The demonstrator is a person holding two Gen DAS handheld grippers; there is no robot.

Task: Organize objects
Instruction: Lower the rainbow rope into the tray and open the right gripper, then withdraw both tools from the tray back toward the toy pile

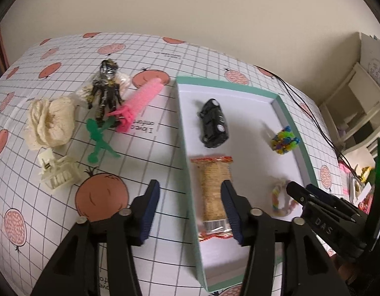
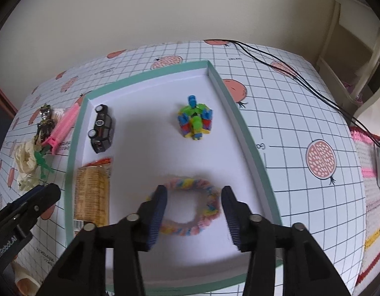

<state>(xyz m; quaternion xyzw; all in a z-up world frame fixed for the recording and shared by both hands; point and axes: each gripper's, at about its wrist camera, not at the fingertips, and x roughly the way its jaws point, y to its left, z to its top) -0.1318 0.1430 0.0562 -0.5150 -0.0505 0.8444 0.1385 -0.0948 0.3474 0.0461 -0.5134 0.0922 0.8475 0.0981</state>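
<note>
My right gripper (image 2: 193, 212) jaws stand apart over the scrunchie (image 2: 190, 207) in the tray (image 2: 239, 123); left gripper (image 1: 190, 212) jaws likewise apart, ready for sorting.

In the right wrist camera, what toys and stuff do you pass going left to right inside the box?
Cracker packet → black toy car → pastel braided ring → colourful block toy.
</note>
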